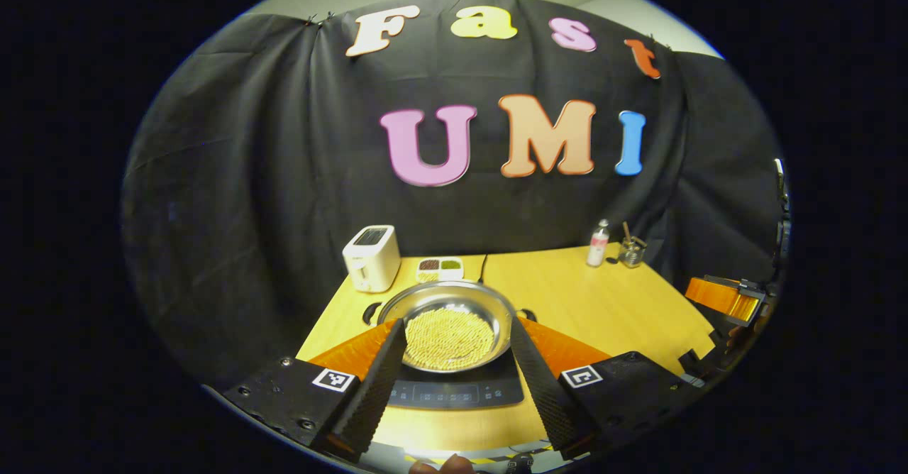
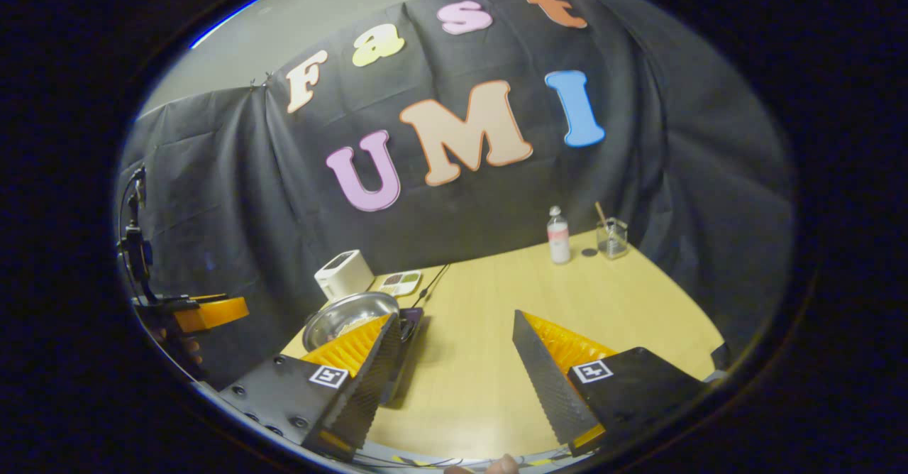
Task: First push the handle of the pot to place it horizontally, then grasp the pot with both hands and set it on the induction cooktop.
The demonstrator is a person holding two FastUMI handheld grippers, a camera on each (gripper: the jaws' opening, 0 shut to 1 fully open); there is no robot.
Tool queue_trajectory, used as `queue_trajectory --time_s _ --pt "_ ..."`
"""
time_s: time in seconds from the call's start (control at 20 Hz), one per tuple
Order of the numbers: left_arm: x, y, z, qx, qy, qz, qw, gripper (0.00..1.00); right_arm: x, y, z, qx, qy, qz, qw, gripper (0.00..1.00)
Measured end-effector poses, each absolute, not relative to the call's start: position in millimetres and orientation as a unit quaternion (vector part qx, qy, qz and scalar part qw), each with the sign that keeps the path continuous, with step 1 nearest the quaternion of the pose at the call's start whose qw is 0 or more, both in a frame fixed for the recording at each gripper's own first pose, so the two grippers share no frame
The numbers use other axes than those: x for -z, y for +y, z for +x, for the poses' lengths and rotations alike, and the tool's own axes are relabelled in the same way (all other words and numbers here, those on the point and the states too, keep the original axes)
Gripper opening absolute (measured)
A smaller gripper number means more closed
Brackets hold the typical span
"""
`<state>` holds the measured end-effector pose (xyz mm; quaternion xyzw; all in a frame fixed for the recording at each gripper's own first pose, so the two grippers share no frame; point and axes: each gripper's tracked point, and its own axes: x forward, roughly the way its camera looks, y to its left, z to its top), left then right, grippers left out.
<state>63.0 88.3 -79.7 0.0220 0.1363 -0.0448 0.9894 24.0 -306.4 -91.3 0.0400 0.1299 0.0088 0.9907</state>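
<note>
A: The pot [image 1: 448, 325] is sitting on the induction cooktop [image 1: 454, 389], which is lying on the desk [image 1: 603, 304]. It is holding a round layer of yellow grains, and one small dark handle is sticking out on each side of its rim.

B: And the left tool [image 1: 454, 360]?

A: It is hanging in front of the cooktop with its fingers spread wide, one on each side of the pot in the left gripper view, gripping nothing. Whether it is touching the pot's rim, I cannot tell.

B: What is standing behind the cooktop?

A: A white toaster [image 1: 372, 257] is standing behind it to the left, and a small divided tray [image 1: 440, 268] is lying just behind it. Well behind and to the right, a small bottle [image 1: 599, 244] and a glass jar [image 1: 631, 252] are standing side by side near the desk's far edge.

B: The right tool [image 2: 454, 367]?

A: It is hovering over bare desk to the right of the cooktop, fingers wide apart and empty. In the right gripper view the pot [image 2: 347, 318] is showing beyond its left finger.
</note>
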Motion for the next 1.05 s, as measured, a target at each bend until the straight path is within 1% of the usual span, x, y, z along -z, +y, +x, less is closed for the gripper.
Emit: queue_trajectory --time_s 0.05,0.1,0.15,0.25,0.3,0.4,0.5,0.55,0.6,0.7,0.75,0.85,0.9,0.95,1.0,1.05 --pt "76.0 81.5 58.8 0.058 0.130 0.020 0.990 0.90 84.6 -306.9 11.7 0.000 0.122 0.028 0.992 0.92" --pt "74.6 74.3 53.4 0.073 0.124 0.016 0.989 0.94 78.6 -303.5 -2.9 0.003 0.116 0.021 0.993 0.92" --pt "73.9 66.3 46.8 0.087 0.114 0.010 0.990 0.90 75.2 -299.6 -15.1 0.005 0.108 0.009 0.994 0.92" --pt "77.1 52.5 30.3 0.109 0.108 -0.021 0.988 0.90 76.0 -300.2 -34.6 0.016 0.101 -0.022 0.994 0.92" --pt "77.6 51.9 22.4 0.110 0.107 -0.035 0.987 0.90 75.5 -295.1 -42.5 0.017 0.101 -0.036 0.994 0.92" --pt "73.9 66.9 5.8 0.086 0.105 -0.044 0.990 0.90 69.7 -287.2 -49.5 0.013 0.107 -0.062 0.992 0.92" --pt "56.3 78.8 1.3 0.067 0.079 -0.036 0.994 0.90 45.8 -275.7 -44.4 0.004 0.082 -0.066 0.994 0.92" --pt "50.1 86.5 -1.4 0.052 0.070 -0.028 0.996 0.85 36.3 -268.1 -41.5 -0.006 0.074 -0.059 0.995 0.92" --pt "43.2 92.0 -1.1 0.035 0.062 -0.021 0.997 0.90 30.9 -262.9 -42.0 -0.017 0.071 -0.052 0.996 0.93" --pt "27.8 90.8 -2.9 0.011 0.047 -0.011 0.999 0.90 19.8 -268.7 -39.8 -0.027 0.067 -0.051 0.996 0.94" --pt "20.0 82.3 -3.8 0.012 0.036 -0.011 0.999 0.90 11.0 -274.5 -39.7 -0.029 0.058 -0.053 0.996 0.96" --pt "18.4 59.6 -4.0 0.017 0.039 -0.017 0.999 0.89 -3.9 -288.0 -40.5 -0.032 0.046 -0.050 0.997 0.96" --pt "18.3 50.6 -3.5 0.018 0.039 -0.021 0.999 0.90 -6.3 -295.8 -42.6 -0.033 0.044 -0.043 0.998 1.00" --pt "15.3 42.3 -2.9 0.017 0.038 -0.024 0.999 0.90 -9.6 -304.4 -43.5 -0.031 0.043 -0.034 0.998 1.00" --pt "11.8 34.9 -3.2 0.016 0.034 -0.024 0.999 0.85 -12.2 -312.4 -43.6 -0.032 0.042 -0.025 0.998 1.00" --pt "8.4 28.2 -2.3 0.015 0.031 -0.022 0.999 0.86 -14.2 -320.3 -43.3 -0.032 0.044 -0.018 0.998 0.99"
